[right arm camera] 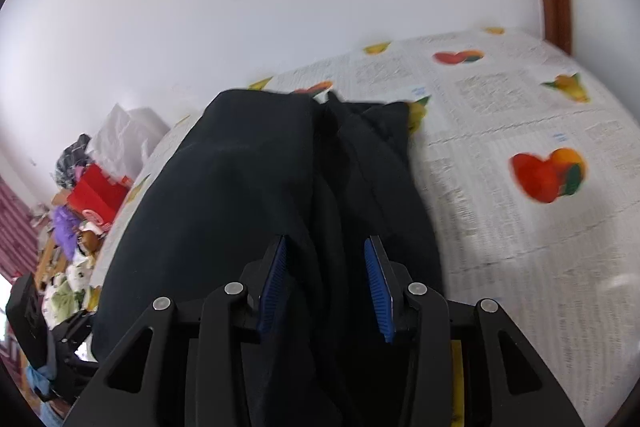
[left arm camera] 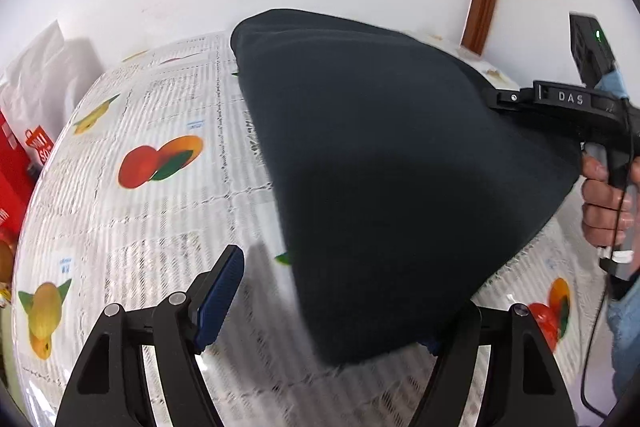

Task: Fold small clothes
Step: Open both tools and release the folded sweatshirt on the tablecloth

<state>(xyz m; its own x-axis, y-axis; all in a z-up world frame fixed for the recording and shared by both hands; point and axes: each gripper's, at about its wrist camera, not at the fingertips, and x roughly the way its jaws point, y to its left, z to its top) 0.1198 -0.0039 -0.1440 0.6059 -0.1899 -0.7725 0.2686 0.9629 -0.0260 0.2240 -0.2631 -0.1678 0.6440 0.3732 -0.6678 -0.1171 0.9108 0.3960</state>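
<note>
Left wrist view, far left: a white plastic bag (left arm camera: 48,67) stands against the wall with a red carton (left arm camera: 16,167) just in front of it; contents of both not visible. The tablecloth (left arm camera: 160,211), printed with newsprint columns and fruit motifs, covers the table. Left gripper (left arm camera: 332,307): fingers spread wide apart; the left blue pad (left arm camera: 220,301) is bare and clear of the fabric, while the right finger is covered by the lower corner of the dark garment (left arm camera: 380,155), so the pictures do not show whether that corner is pinched or only draped over it. The garment hangs as a taut dark sheet lifted above the cloth, running up and to the right to the right gripper (left arm camera: 496,99), which bites its upper edge; a hand (left arm camera: 604,199) grips that tool's handle at far right. Right wrist view, far left: a heap of mixed items (right arm camera: 76,227), with the red carton (right arm camera: 96,195) and white bag (right arm camera: 124,139) among them, sits by the table's far end. Centre: the garment (right arm camera: 248,195) is bunched in folds between the right gripper's (right arm camera: 332,287) blue pads (right arm camera: 380,287), which hold a thick gather of cloth. Right: bare tablecloth (right arm camera: 520,131), motion-blurred.
</note>
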